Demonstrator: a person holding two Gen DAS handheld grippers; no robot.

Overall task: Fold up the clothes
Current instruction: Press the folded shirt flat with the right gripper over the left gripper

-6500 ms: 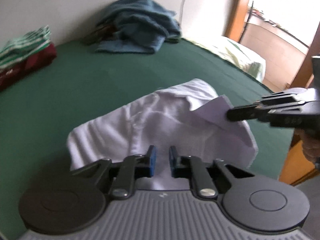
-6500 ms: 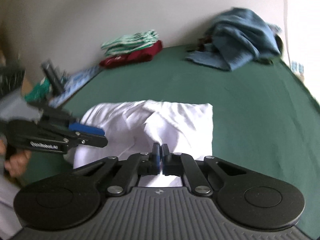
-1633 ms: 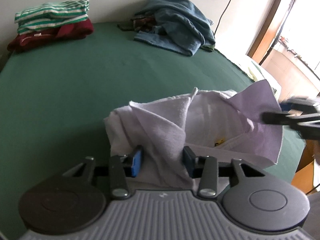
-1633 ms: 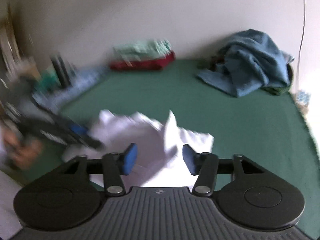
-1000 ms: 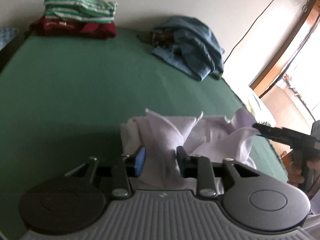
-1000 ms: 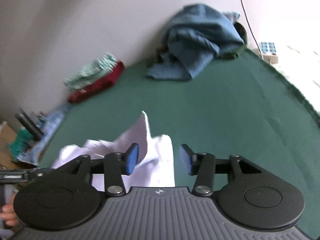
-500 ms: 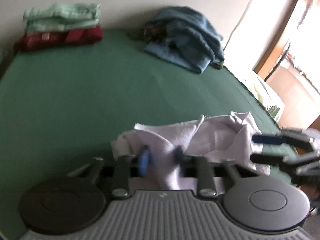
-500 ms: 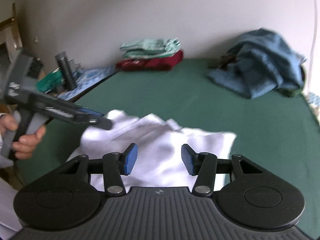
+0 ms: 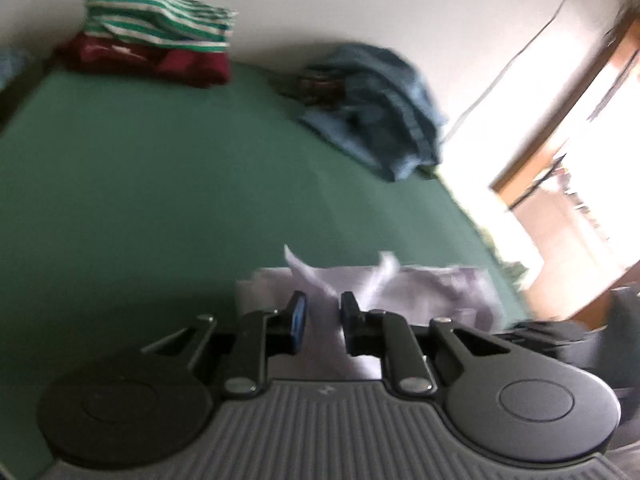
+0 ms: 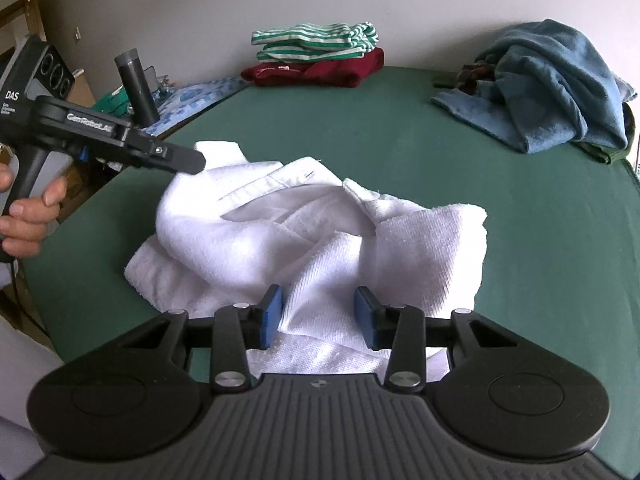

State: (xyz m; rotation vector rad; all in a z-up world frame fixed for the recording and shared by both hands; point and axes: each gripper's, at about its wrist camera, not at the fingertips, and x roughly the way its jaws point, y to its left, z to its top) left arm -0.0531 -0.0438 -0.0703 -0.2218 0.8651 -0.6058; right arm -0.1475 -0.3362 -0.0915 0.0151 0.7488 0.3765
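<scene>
Centrally, white garment (image 10: 316, 232) lies crumpled on green bed (image 10: 400, 148), near its front edge. Left gripper (image 9: 323, 316) fingers closing, fold of white cloth between them; whether pads press it, cannot tell through blur. Right gripper (image 10: 318, 314) fingers half spread and closing, cloth ridge between them, pads clear of it. Striped and maroon folded stack (image 10: 316, 56) by far wall; blue heap (image 10: 552, 80) at far right.

Grey cylinder (image 10: 136, 84), patterned blue mat (image 10: 196, 98)

one white shirt (image 10: 320, 232), two folded garments (image 10: 316, 54)
</scene>
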